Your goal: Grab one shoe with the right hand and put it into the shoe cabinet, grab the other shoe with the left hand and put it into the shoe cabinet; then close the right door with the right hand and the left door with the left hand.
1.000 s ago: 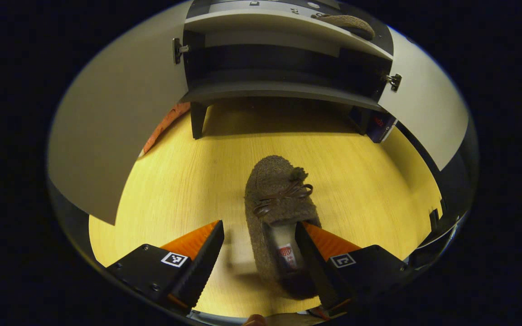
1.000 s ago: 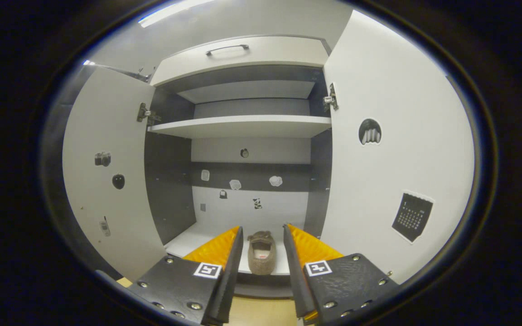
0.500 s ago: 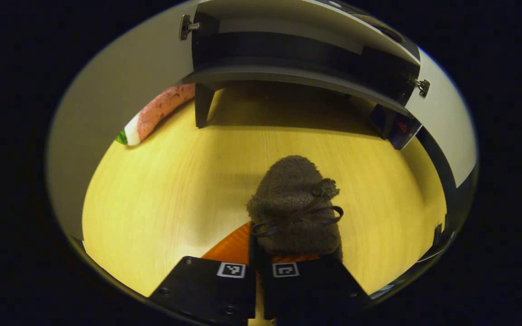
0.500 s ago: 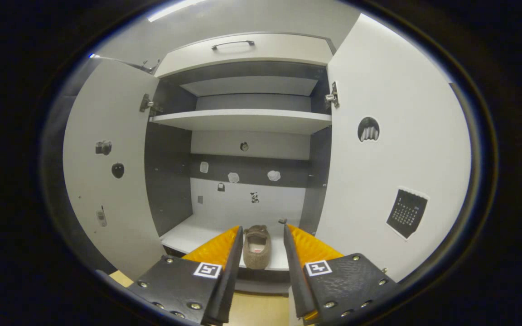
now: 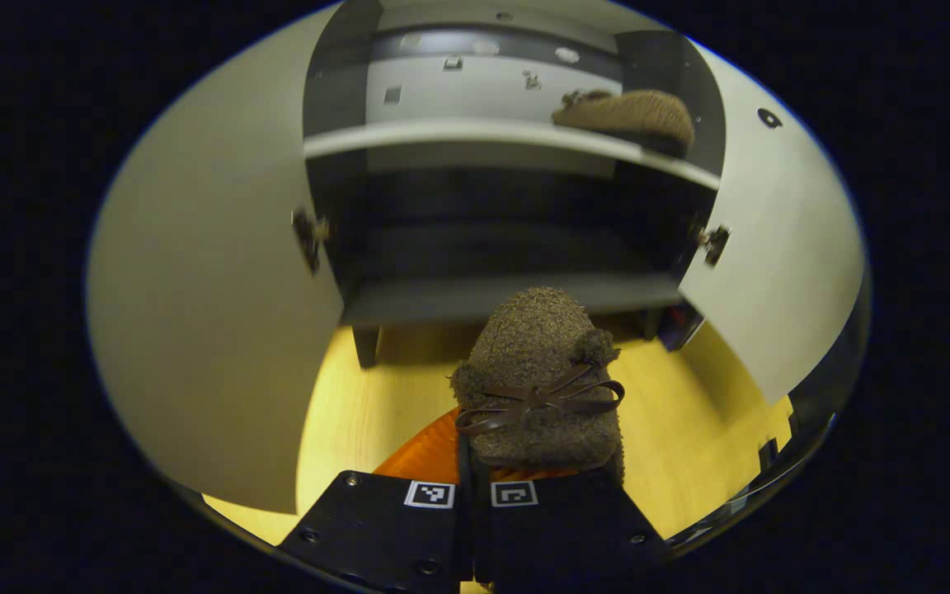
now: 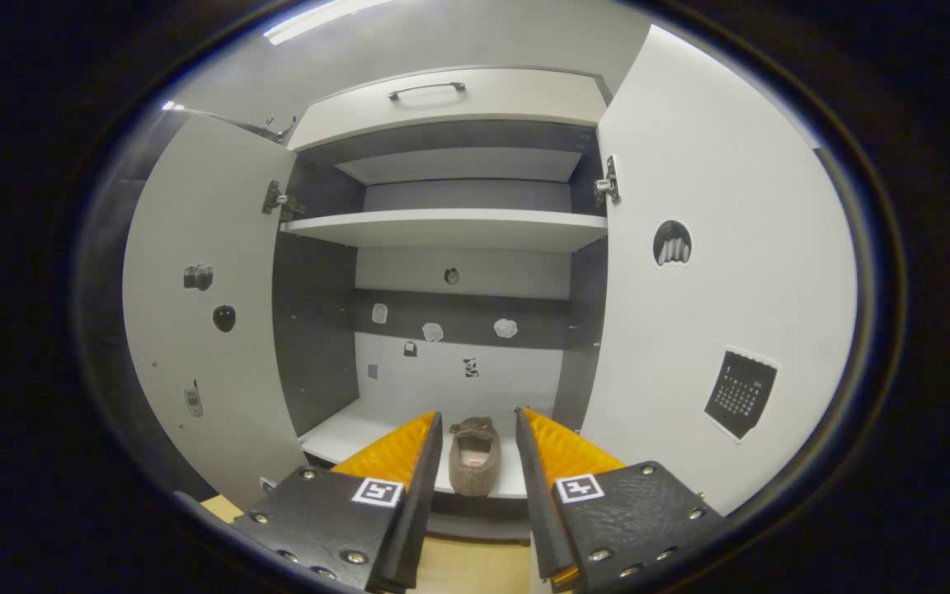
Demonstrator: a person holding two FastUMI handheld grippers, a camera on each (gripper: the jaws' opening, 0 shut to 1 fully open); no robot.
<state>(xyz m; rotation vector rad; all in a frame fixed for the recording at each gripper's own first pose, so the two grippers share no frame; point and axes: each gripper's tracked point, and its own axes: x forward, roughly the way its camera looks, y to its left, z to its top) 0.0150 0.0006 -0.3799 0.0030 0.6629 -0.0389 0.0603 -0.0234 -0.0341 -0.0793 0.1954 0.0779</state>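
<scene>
Left gripper view: left gripper (image 5: 475,483) is clenched on a fuzzy brown shoe (image 5: 537,379), both fingers pinching its heel end, toe pointing forward at the shoe cabinet (image 5: 491,293). The shoe is held up off the yellow wood floor (image 5: 376,412), its toe overlapping the front edge of the cabinet's bottom panel. Both cabinet doors stand open: left door (image 5: 211,289) wide at the left, right door (image 5: 772,247) at the right. A second brown shoe (image 5: 627,115) sits on the lower shelf (image 5: 442,132), at its right end near the front edge.

Right gripper view: right gripper (image 6: 477,462) is released, fingers spread with nothing between them, pointing into the open cabinet. The second shoe (image 6: 473,455) lies on the lower shelf (image 6: 343,433) towards its right end, heel opening facing the camera, seen in the gap between the fingers but apart from them. Upper shelf (image 6: 450,229) above. A drawer front with a dark handle (image 6: 425,87) tops the cabinet. Left door (image 6: 203,330) and right door (image 6: 706,289) carry small stickers, and more stickers dot the back panel (image 6: 458,330).
</scene>
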